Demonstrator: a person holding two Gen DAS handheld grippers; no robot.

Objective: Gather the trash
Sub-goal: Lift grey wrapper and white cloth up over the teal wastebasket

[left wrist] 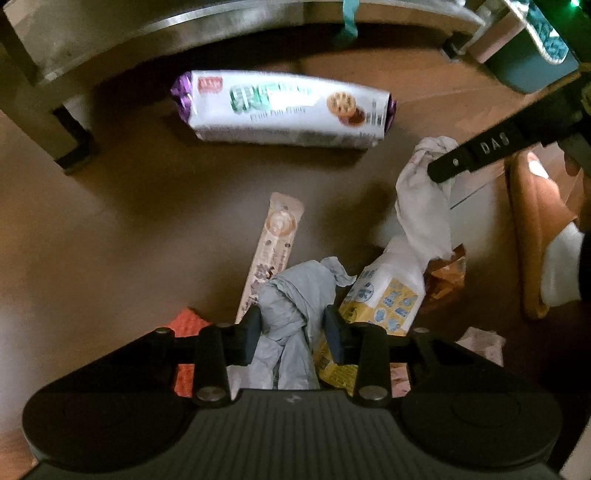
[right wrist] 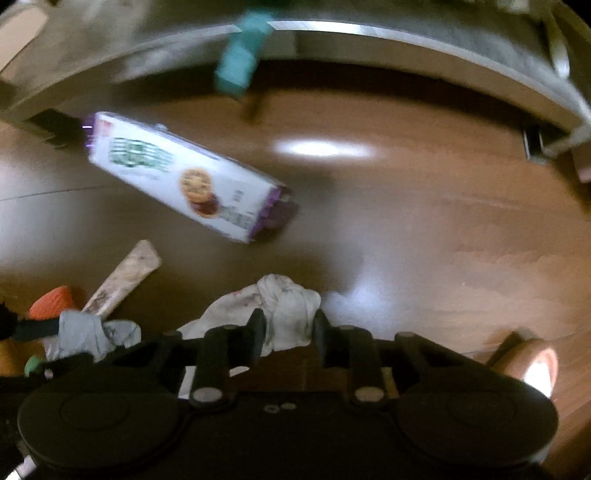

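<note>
Left gripper (left wrist: pixel 291 328) is clamped on a crumpled grey tissue (left wrist: pixel 295 295), right at the near edge over a pile of wrappers. Right gripper (right wrist: pixel 289 332) is pinching a white stained rag (right wrist: pixel 284 306), bunched and dangling. Past those, a long snack stick wrapper (left wrist: pixel 269 251) lies flat, then open brown floor (right wrist: pixel 424 221). Farther out sits a white-purple biscuit pack (left wrist: pixel 288 107) by the bench edge (left wrist: pixel 221 33). Right view's blurry, and the orange stuff at its left is cut off.
</note>
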